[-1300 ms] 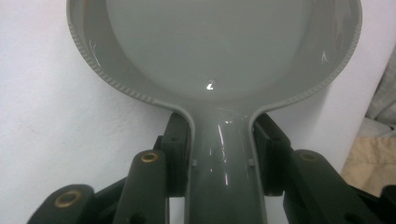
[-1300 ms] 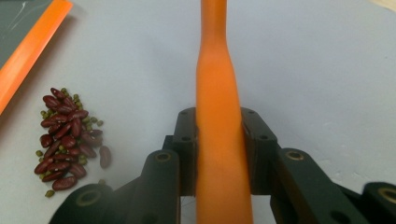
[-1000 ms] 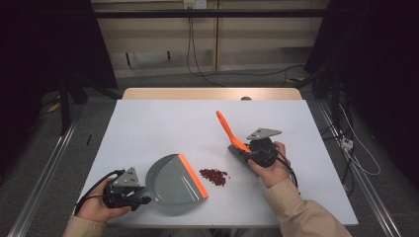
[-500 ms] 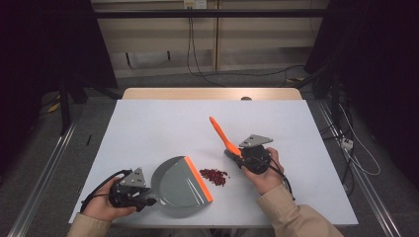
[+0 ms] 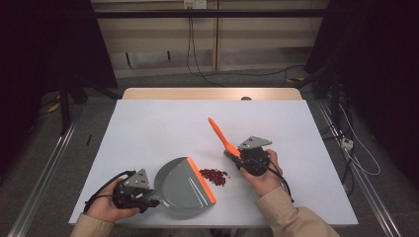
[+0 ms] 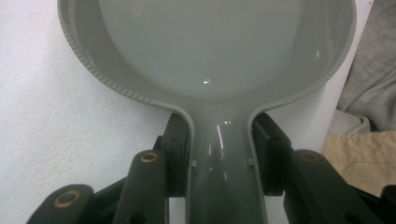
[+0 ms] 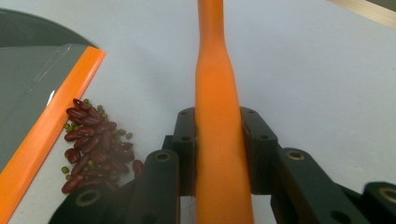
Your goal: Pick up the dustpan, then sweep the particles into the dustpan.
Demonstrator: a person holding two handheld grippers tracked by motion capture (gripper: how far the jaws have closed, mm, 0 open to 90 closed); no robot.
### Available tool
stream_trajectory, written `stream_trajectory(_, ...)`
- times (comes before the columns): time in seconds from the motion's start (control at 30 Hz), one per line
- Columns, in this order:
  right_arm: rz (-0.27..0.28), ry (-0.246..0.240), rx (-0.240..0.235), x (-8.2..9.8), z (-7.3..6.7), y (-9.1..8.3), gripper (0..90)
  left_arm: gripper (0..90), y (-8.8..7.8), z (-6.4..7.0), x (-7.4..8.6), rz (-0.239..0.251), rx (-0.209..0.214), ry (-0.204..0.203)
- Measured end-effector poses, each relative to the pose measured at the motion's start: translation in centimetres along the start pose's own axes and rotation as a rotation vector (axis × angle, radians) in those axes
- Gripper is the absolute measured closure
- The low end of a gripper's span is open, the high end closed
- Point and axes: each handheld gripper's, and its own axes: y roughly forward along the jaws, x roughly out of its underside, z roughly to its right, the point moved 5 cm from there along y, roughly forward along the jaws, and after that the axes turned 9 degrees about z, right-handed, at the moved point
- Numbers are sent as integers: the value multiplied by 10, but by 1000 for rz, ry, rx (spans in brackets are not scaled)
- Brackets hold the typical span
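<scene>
A grey dustpan with an orange lip lies flat near the table's front edge. My left gripper is shut on its handle, pads pressing both sides of the neck. A small pile of red and green beans lies on the table just right of the lip. My right gripper is shut on the orange brush handle, which slants up and away to the left. In the right gripper view the handle runs between the jaws, with the beans and the lip to its left.
The white table reaches back to a wooden edge. A hand and beige sleeve hold each gripper at the front. Cables trail on the floor at the right.
The right gripper and brush handle have shifted slightly left and nearer the beans. The dustpan has edged a little right towards the pile. Both grips are unchanged.
</scene>
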Motion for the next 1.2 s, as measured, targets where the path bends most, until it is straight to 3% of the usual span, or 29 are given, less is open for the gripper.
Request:
stream_trajectory(0.03, 0, 0, 1, 0, -1, 0, 712, 630, 0, -1, 0, -15, 0, 19)
stream_trajectory(0.4, 2, 9, 9, 0, -5, 0, 711, 630, 1, 0, -1, -1, 7, 6)
stream_trajectory(0.63, 0, 19, 21, 0, -9, 0, 711, 630, 1, 0, -1, -17, 10, 17)
stream_trajectory(0.93, -1, 19, 26, 0, -18, 1, 709, 630, 4, 2, -4, -7, 10, -2)
stream_trajectory(1.2, 12, 56, 24, -2, -30, 4, 709, 630, 6, 3, -6, 3, 16, -20)
